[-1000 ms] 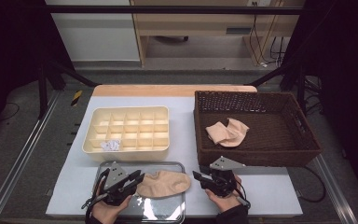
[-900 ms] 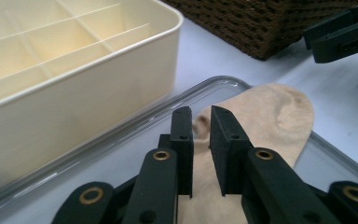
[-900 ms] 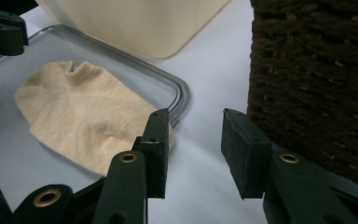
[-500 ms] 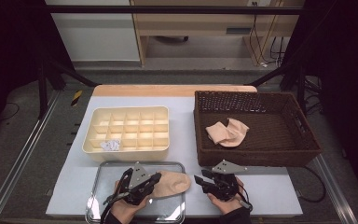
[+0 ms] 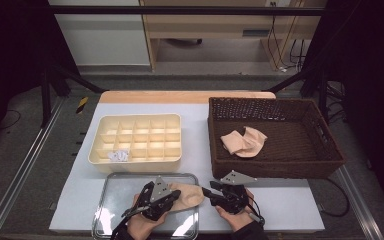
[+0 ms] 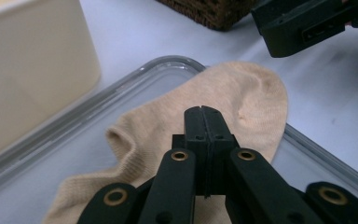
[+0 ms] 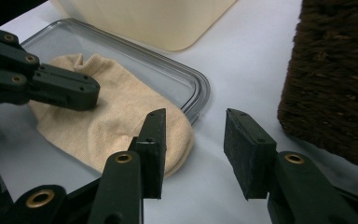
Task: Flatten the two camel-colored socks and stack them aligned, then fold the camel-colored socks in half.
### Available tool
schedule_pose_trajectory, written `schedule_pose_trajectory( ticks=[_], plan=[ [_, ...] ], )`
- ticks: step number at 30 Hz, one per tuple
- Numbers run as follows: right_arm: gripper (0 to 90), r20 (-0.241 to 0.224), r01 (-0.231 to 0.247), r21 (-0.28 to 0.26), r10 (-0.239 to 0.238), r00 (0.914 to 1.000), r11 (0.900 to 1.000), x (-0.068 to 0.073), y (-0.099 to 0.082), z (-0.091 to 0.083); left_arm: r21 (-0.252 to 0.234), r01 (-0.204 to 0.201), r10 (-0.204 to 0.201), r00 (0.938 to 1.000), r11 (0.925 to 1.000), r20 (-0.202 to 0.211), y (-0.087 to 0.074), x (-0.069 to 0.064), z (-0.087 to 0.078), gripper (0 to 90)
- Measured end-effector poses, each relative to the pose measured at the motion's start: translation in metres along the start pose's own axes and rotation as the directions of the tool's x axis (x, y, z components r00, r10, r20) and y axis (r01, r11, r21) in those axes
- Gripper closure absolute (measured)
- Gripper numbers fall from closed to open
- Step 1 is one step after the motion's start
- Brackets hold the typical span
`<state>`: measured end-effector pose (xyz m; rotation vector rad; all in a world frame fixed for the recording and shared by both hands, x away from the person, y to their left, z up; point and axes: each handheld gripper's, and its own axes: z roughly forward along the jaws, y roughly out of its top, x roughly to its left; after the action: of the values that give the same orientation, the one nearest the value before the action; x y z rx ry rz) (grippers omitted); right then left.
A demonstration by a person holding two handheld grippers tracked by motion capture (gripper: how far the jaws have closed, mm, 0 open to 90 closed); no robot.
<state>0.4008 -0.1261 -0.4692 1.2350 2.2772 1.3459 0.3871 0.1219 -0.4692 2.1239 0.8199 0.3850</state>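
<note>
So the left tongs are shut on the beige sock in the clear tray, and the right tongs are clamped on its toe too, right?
Not quite. The right tongs are open: in the right gripper view their jaws stand apart beside the toe of the beige sock, gripping nothing. The left tongs are shut on that sock, which lies in the clear tray.

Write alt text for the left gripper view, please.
The left gripper, its jaws shut, rests over a beige sock lying in a clear tray on a white table. A cream organizer box stands to the left; the right gripper shows top right.
</note>
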Motion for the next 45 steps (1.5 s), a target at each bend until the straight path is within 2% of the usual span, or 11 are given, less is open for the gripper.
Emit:
schedule_pose_trajectory(
  ticks=[7, 12, 21, 24, 27, 28, 30, 37, 40, 45],
  plan=[
    [60.8, -0.014, -0.027, 0.001, 0.027, 0.9995, 0.9996, 0.001, -0.001, 0.007, 0.028, 0.005, -0.005, 1.0000, 0.9996, -0.002, -0.005, 0.001, 0.007, 89.4],
    [60.7, -0.028, -0.033, 0.017, 0.033, 0.9990, 0.9993, 0.003, -0.001, 0.013, 0.027, 0.010, -0.010, 1.0000, 0.9996, 0.002, -0.006, 0.001, 0.008, 89.3],
    [62.6, -0.018, -0.032, 0.059, 0.034, 0.9993, 0.9977, 0.006, -0.003, 0.021, 0.026, 0.011, -0.011, 0.9999, 0.9996, -0.004, -0.006, 0.000, 0.008, 89.3],
    [66.4, -0.025, -0.039, 0.081, 0.041, 0.9988, 0.9959, 0.007, -0.005, 0.025, 0.026, 0.013, -0.013, 0.9999, 0.9996, -0.006, -0.006, 0.000, 0.009, 89.4],
    [68.5, -0.032, -0.056, 0.082, 0.059, 0.9978, 0.9951, 0.007, -0.006, 0.025, 0.026, 0.011, -0.011, 0.9999, 0.9996, -0.007, -0.006, 0.000, 0.009, 89.3],
    [71.3, -0.040, -0.083, 0.085, 0.087, 0.9954, 0.9929, 0.006, -0.007, 0.025, 0.027, 0.012, -0.011, 0.9999, 0.9996, -0.007, -0.006, 0.000, 0.009, 89.3],
    [73.8, -0.050, -0.098, 0.090, 0.103, 0.9934, 0.9910, 0.005, -0.007, 0.026, 0.026, 0.009, -0.009, 0.9999, 0.9996, -0.008, -0.006, 0.000, 0.009, 89.4],
    [82.4, -0.058, -0.084, 0.095, 0.090, 0.9943, 0.9919, 0.006, -0.004, 0.024, 0.027, 0.010, -0.010, 0.9999, 0.9996, -0.009, -0.006, 0.000, 0.009, 89.3],
    [85.4, -0.070, -0.087, 0.070, 0.092, 0.9933, 0.9937, 0.006, 0.000, 0.017, 0.024, 0.008, -0.008, 0.9999, 0.9997, -0.013, -0.006, -0.001, 0.009, 89.3],
    [85.8, -0.090, -0.052, 0.028, 0.054, 0.9944, 0.9983, 0.013, 0.009, 0.007, 0.025, 0.009, -0.009, 0.9998, 0.9997, -0.020, -0.006, -0.002, 0.010, 89.3]
  ],
)
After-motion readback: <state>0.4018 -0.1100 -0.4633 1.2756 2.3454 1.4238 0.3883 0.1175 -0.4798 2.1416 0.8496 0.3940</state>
